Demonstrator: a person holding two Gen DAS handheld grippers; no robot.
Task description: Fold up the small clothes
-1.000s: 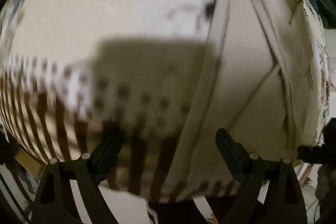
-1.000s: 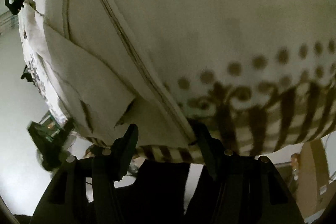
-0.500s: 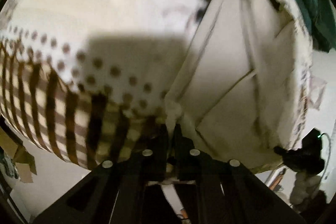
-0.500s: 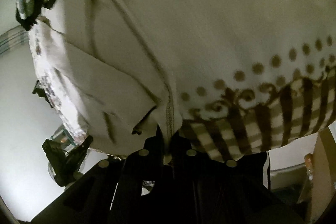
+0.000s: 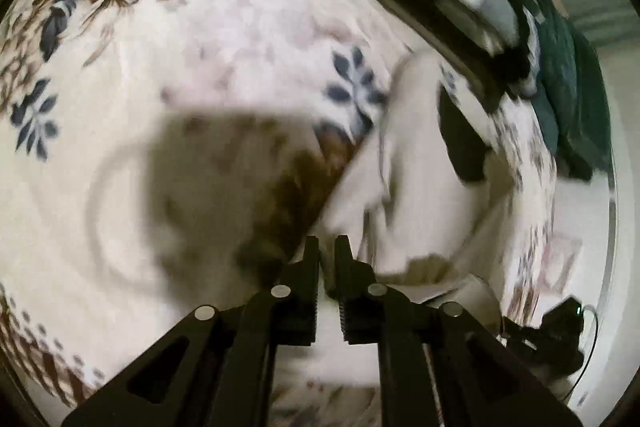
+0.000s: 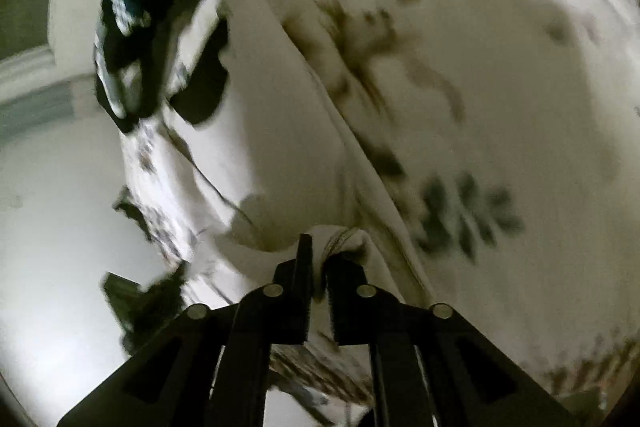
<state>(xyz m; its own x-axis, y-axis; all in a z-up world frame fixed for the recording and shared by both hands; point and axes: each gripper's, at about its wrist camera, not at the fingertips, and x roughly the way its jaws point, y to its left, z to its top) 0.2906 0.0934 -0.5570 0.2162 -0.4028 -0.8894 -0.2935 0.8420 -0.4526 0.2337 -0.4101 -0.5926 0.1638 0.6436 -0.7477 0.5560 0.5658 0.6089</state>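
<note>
Both tools, left tool and right tool, are clamped on the cream garment's hem, but the jaws are easing open, so it could get dropped onto the floral bedspread mid-fold.

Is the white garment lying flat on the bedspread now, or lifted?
Lifted at one edge: the white garment is bunched between the right gripper, rising off the flowered bedspread.

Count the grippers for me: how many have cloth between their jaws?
2. The left gripper, bottom centre of its own view, and the right gripper, bottom centre of its view, each have an edge of the white garment between jaws that are opening.
</note>
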